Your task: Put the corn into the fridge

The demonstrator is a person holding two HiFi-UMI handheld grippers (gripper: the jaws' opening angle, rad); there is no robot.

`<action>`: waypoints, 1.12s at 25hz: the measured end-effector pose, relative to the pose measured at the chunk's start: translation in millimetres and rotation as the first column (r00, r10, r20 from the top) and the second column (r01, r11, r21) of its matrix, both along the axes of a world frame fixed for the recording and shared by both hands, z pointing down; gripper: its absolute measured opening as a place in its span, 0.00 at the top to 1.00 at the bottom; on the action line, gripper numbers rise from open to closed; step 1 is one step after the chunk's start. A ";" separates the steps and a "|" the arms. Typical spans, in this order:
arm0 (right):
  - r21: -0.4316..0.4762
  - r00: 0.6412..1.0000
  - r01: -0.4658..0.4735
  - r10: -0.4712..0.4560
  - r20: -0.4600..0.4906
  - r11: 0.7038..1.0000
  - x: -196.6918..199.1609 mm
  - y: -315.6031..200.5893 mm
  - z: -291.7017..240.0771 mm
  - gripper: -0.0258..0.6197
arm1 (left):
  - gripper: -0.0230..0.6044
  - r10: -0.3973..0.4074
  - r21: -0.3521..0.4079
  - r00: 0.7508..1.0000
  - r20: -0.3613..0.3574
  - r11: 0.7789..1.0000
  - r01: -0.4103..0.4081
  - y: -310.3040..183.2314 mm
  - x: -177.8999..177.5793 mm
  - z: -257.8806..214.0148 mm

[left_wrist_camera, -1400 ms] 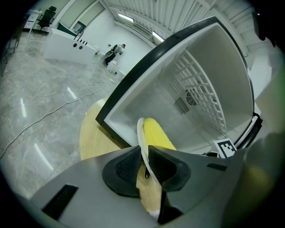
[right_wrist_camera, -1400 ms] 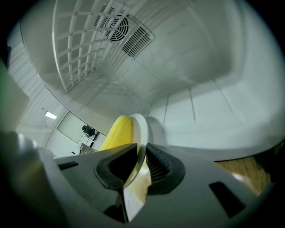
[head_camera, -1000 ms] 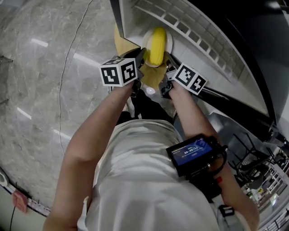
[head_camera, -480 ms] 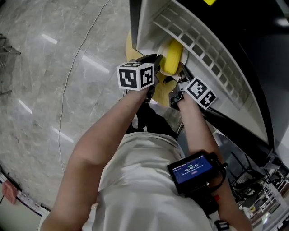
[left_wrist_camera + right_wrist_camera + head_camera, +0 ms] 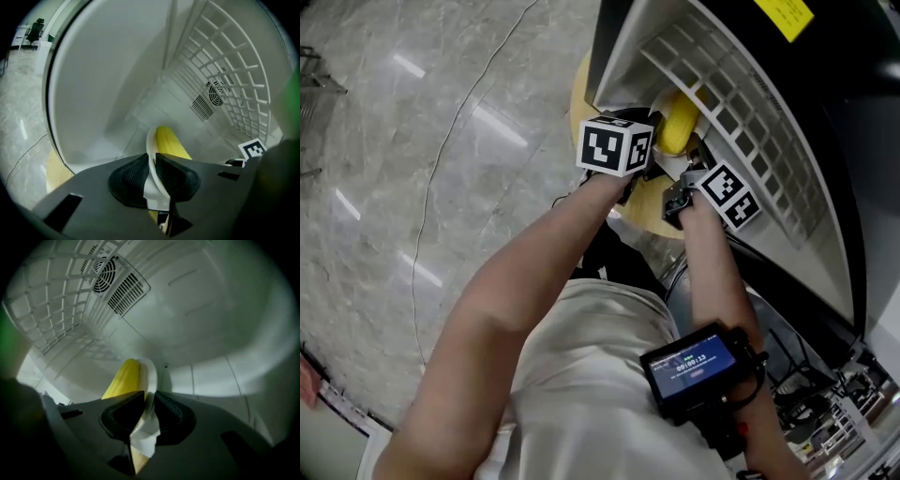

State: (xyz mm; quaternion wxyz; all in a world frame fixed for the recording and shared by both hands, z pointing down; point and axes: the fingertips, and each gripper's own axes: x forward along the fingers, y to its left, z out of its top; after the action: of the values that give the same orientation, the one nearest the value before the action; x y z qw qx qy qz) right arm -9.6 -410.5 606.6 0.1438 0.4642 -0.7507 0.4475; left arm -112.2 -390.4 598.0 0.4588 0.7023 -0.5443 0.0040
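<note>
The left hand-held gripper (image 5: 652,161) is seen clamped on one rim of a white plate (image 5: 151,149), with its dark pads (image 5: 130,176) pressed against both faces of the rim. The corn (image 5: 680,127) is carried lying on that plate, which is held clear of any surface just inside the open fridge (image 5: 623,56), beneath a white wire shelf (image 5: 741,103). The opposite rim is gripped in the same way by the right hand-held gripper (image 5: 147,411), its jaws closed on the plate. A round fan grille (image 5: 101,268) is set in the fridge's back wall.
</note>
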 end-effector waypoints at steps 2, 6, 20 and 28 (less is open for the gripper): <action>0.002 1.000 0.003 -0.003 -0.026 1.000 0.8 -4.7 0.2 0.87 | 0.88 0.011 -0.007 1.000 0.012 1.000 -0.011 -4.7 1.4 2.0; 0.009 0.997 0.019 -0.018 -0.077 1.000 2.0 -10.7 1.6 0.87 | 0.88 0.027 -0.024 0.999 0.033 0.999 -0.026 -8.8 4.7 7.7; -0.025 0.968 0.051 -0.055 -0.243 0.998 11.0 -12.7 9.8 0.87 | 0.88 0.079 -0.059 0.985 0.152 0.996 -0.071 -10.1 16.8 19.8; -0.008 0.956 0.060 -0.060 -0.287 0.998 11.0 -13.9 9.3 0.84 | 0.87 0.115 -0.072 0.977 0.178 0.992 -0.103 -10.8 16.7 18.3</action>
State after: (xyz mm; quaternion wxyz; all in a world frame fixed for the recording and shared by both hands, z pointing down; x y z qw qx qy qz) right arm 1.4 -424.4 615.9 0.2645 0.5013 -0.7358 0.3705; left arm -95.5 -401.2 616.4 0.4281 0.7130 -0.5442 0.1103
